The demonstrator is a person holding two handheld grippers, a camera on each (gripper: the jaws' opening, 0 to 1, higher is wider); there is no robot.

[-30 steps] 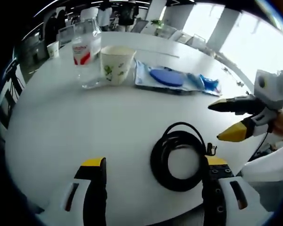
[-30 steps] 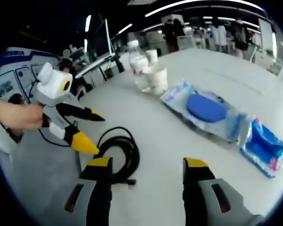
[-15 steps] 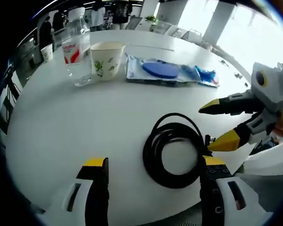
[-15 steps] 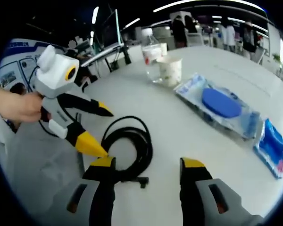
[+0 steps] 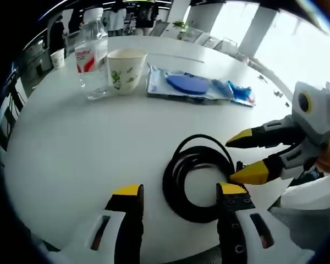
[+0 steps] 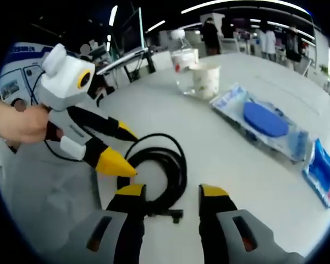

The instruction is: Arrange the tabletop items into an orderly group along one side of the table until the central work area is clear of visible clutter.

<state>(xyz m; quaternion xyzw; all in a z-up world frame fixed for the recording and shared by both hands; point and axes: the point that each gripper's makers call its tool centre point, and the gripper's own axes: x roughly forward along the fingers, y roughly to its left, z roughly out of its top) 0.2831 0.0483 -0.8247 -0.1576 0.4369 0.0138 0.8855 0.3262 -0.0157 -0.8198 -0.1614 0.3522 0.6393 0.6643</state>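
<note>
1. Black cable coil (image 5: 201,179) sits on the white tabletop (image 5: 99,143) near its edge, and it is the landmark for everything here; in the right gripper view the same coil (image 6: 162,173) lies just ahead of the jaws, with its plug end beside them.
2. Left hand-held gripper (image 5: 179,193): jaws apart, nothing between them, yellow tips poised at the near side of the coil, one tip over the loop's near right arc.
3. Right hand-held gripper (image 6: 173,191): jaws also apart and empty, hovering right over the coil's near edge.
4. In the left gripper view the right hand-held gripper (image 5: 243,157) comes in from the right, its two yellow-tipped jaws spread, the lower tip just at the coil's right side.
5. In the right gripper view the left hand-held gripper (image 6: 126,151) comes in from the left, held by a hand (image 6: 19,121), jaws spread, its lower tip right at the coil's left arc.
6. Beyond the coil, well apart from it: a clear water bottle (image 5: 92,55) with a red-and-white label, and just beside it a paper cup (image 5: 125,69) with a green leaf print.
7. To the right of the cup, still beyond the coil: a clear packet holding a blue round pad (image 5: 187,83), and past that a smaller blue packet (image 5: 242,93).
8. Far behind the bottle, another small cup (image 5: 58,56) stands near the tabletop's far rim.
</note>
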